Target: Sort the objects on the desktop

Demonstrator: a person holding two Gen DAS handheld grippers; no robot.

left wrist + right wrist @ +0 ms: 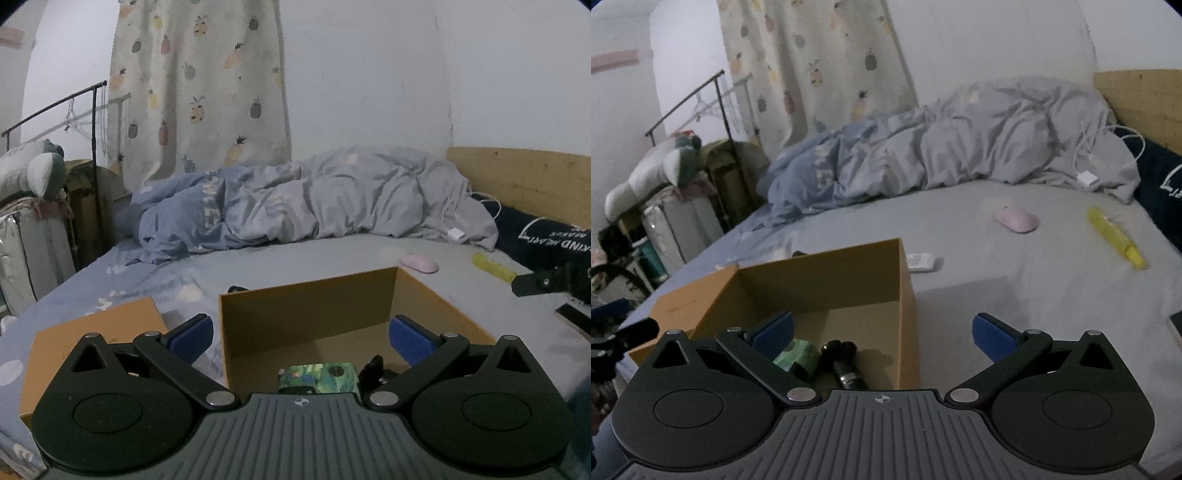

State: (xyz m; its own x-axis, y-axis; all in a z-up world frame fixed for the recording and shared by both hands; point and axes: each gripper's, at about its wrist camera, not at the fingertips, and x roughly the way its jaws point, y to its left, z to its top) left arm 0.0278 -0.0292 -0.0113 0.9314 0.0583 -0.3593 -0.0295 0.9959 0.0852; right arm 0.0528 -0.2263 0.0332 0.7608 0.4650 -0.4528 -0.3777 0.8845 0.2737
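Note:
An open brown cardboard box (306, 314) (827, 280) sits on the bed. Inside lie a green patterned item (317, 376) (798, 356) and a black object (844, 360) (373, 369). My left gripper (301, 330) is open and empty, above the box's near side. My right gripper (882, 332) is open and empty, straddling the box's right wall. A pink mouse (420, 263) (1016, 218), a yellow marker (493, 267) (1115, 236) and a small white item (921, 263) lie on the sheet beyond the box. The right gripper's black tip (543, 282) shows in the left wrist view.
The box lid (92, 343) lies left of the box. A crumpled grey-blue duvet (314, 199) is piled at the back, with a white charger cable (1087, 177). A dark pillow (546, 236) and wooden headboard (524, 177) are at right. A phone edge (576, 319) lies at far right.

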